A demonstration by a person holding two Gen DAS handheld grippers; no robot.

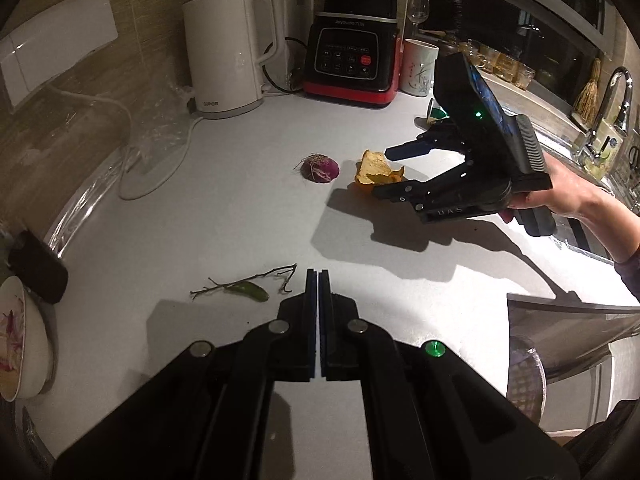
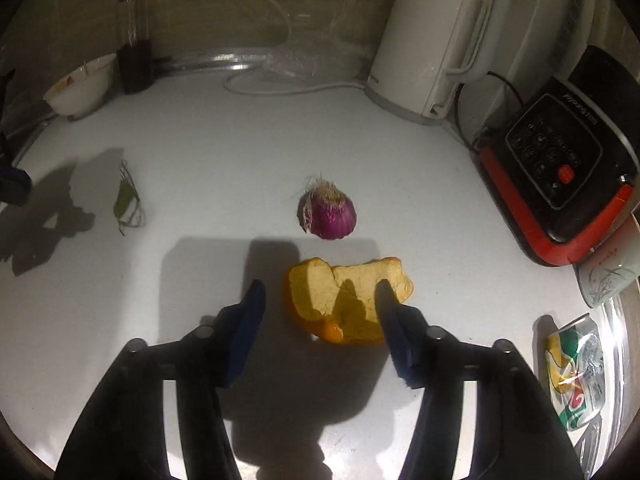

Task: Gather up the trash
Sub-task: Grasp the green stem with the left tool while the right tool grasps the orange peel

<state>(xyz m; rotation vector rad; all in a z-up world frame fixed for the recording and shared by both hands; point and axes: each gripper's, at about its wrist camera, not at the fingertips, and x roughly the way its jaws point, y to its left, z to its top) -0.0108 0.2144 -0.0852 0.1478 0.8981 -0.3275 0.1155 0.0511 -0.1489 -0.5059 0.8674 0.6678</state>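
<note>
You are holding the right tongs (image 2: 320, 292) apart astride the orange peel (image 2: 348, 300), lying mid-desk (image 2: 200, 140) just before the onion end (image 2: 330, 214), ready to pinch it, while the empty left tongs (image 1: 319, 280) are resting together by the green scrap (image 1: 250, 290).

Pale grey worktop (image 2: 208, 152): smooth, matt, faint sheen under the lamp. White plastic electric kettle (image 1: 229, 50): smooth, satin. Black-and-red blender base (image 2: 560, 184): glossy plastic, panel reflective. Purple onion end (image 2: 330, 214): papery skin, dry fibrous roots. Orange peel piece (image 2: 348, 300): pith side dull and rough, outer skin waxy. Crushed green-and-white drink can (image 2: 576, 372): thin creased metal, shiny. Left tool (image 1: 319, 280): matt black plastic, blue rubbery pads, bright metal pins.
</note>
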